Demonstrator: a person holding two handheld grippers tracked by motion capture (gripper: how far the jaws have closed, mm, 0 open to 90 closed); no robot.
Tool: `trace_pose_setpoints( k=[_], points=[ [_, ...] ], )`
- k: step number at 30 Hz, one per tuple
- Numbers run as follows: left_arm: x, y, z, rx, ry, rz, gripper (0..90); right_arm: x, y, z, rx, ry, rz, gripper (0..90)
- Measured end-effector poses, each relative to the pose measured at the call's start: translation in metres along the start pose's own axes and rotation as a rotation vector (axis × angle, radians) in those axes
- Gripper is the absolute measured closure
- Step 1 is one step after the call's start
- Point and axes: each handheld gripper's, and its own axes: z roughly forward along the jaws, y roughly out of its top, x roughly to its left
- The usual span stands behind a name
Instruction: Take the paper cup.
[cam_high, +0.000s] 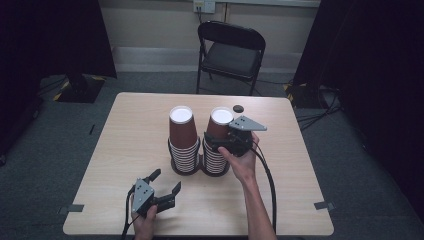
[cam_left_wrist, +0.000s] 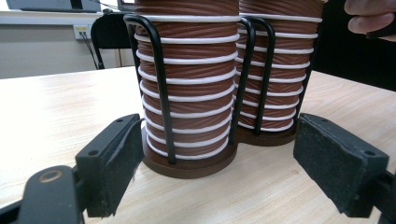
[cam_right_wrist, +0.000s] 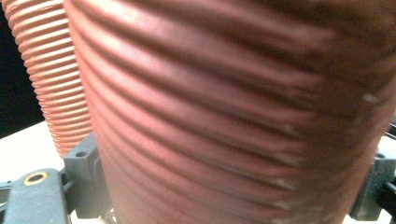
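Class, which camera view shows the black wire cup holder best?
The left gripper view: the wire holder shows its loops and round bases. The high view shows the holder small among the cup stacks; the right gripper view shows ribbed cup wall instead.

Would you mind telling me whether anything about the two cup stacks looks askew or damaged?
Nothing stands out. Both cup stacks, the left stack and the right stack, stand upright in their wire holder on the table. The right gripper has its jaws around the right stack's top cup; the left gripper is open, apart from them.
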Motion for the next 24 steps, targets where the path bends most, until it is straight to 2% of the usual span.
trace_pose_setpoints(
  k=[11,20,24],
  points=[
    [-0.001,0.000,0.000,-0.003,0.007,0.007,15.8,-0.001,0.003,0.000,0.009,0.004,0.006,12.2],
    [-0.002,0.000,0.000,-0.004,0.016,0.001,15.9,-0.005,0.012,-0.006,-0.031,0.017,0.021,13.0],
    [-0.002,0.000,0.000,-0.002,0.011,0.022,15.9,-0.002,0.016,-0.006,-0.015,0.018,-0.004,13.1]
  ],
)
